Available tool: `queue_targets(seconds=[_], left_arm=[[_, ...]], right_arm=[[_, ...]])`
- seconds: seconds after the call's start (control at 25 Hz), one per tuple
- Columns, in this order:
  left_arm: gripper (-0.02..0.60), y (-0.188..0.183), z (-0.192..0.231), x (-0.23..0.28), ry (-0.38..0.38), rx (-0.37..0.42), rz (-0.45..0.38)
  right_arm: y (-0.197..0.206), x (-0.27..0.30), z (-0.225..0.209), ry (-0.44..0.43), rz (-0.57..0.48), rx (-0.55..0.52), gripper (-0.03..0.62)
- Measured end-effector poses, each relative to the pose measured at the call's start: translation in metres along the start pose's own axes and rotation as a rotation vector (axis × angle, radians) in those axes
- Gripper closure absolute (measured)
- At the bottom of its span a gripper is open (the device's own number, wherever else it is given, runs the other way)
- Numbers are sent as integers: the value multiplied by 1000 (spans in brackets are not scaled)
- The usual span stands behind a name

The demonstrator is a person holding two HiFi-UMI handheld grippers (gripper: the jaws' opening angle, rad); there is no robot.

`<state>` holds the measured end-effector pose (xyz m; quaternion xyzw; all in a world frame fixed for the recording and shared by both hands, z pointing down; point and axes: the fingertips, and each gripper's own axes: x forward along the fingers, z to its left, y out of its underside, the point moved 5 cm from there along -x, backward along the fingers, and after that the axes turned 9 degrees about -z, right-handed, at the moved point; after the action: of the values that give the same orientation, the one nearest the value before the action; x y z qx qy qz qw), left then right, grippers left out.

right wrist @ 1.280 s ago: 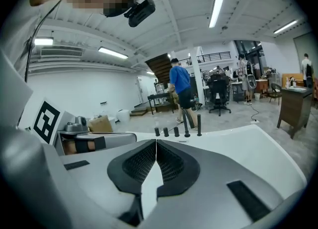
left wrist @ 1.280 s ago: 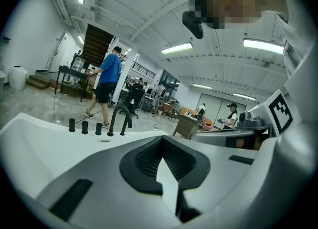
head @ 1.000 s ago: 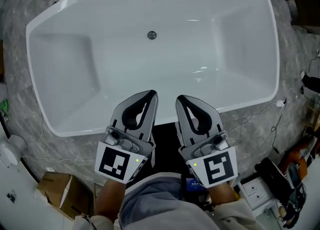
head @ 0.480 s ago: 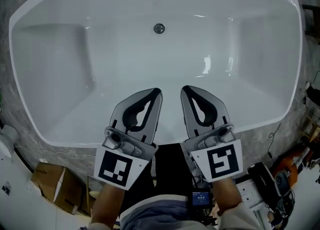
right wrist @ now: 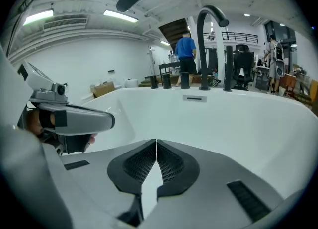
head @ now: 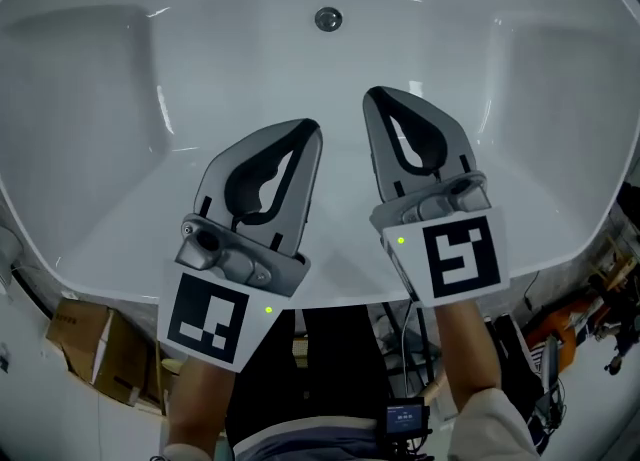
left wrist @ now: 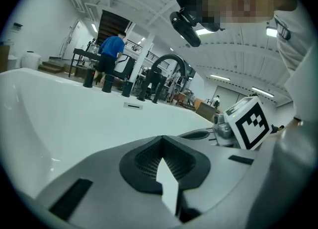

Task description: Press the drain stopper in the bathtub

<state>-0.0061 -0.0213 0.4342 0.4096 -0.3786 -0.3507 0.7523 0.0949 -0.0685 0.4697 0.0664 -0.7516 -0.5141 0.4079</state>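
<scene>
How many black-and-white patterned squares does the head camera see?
2. One marker on the left gripper, lower left; one marker on the right gripper, lower right. Hidden cube faces may carry more.

You are holding the left gripper and the right gripper out in front of you, side by side and a little apart, tips pointing away from you and leaning slightly toward each other. Each gripper's jaws are meeting at the tips with nothing between them. The right gripper is reaching a bit farther ahead. Your left forearm and right forearm are extending straight behind them.
</scene>
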Motion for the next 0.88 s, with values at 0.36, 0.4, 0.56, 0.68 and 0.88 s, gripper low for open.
queue_targets(seconds=[0.36, 0.4, 0.56, 0.68, 0.88], left_arm=[[575, 21, 2, 0, -27, -8, 39], [575, 23, 2, -1, -31, -7, 46], [575, 37, 12, 5, -57, -10, 71], [575, 74, 38, 22, -75, -14, 103], [575, 115, 65, 46, -96, -39, 139]], right_arm=[[27, 36, -16, 7, 44, -73, 577], [29, 39, -17, 8, 51, -84, 577], [41, 61, -22, -3, 78, -127, 577], [74, 103, -26, -30, 109, -140, 577], [120, 152, -33, -74, 170, -177, 577]])
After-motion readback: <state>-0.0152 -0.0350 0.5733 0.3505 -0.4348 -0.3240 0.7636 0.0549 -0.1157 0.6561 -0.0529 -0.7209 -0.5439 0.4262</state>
